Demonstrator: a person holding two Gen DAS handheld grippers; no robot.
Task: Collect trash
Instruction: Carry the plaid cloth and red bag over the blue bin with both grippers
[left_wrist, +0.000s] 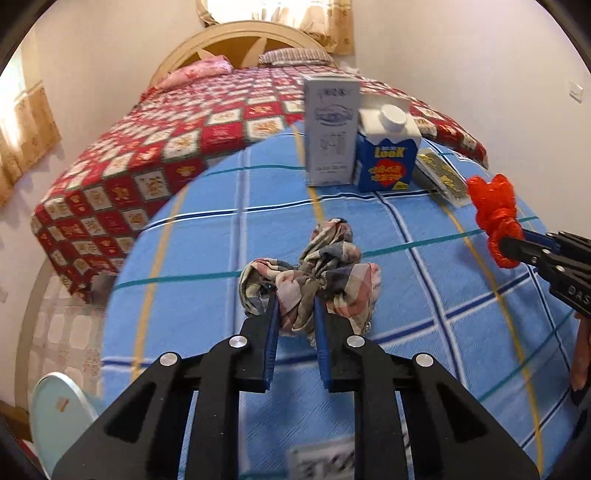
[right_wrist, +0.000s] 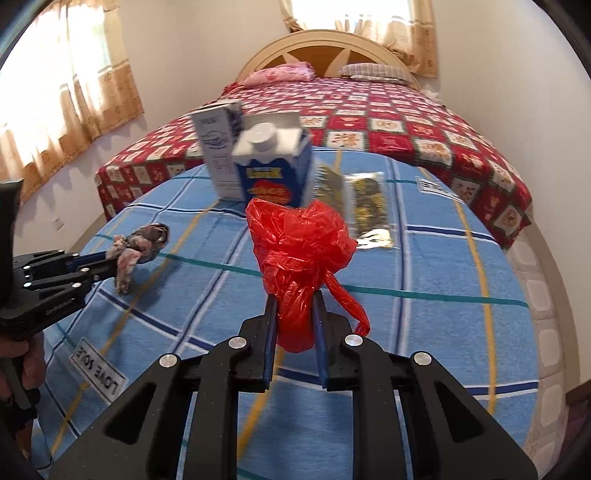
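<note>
Trash sits in both tongs above a counter (left_wrist: 207, 258) draped in a blue plaid cloth. The left tongs (left_wrist: 295, 310) are clamped on a crumpled plaid rag (left_wrist: 317, 269), its bunched folds bulging out beyond the blue pads; whether the rag hangs clear of the cloth or rests on it cannot be told. The right tongs (right_wrist: 295, 314) are clamped on a knotted red plastic bag (right_wrist: 299, 258), which puffs out past the fingertips with one twisted tail hanging to the right. At the far edge of the counter stand a tall white carton (left_wrist: 332, 133) and, touching it on its right, a blue carton (left_wrist: 388, 155) with a white screw cap. Just beside the blue carton lie two flat gold-and-black packets (right_wrist: 369, 195), side by side on the cloth. A white label (right_wrist: 98, 373) with black lettering is on the cloth near the left tongs. Behind the counter is a bed (right_wrist: 406, 122) with a red patterned cover and two pillows against a curved headboard.
</note>
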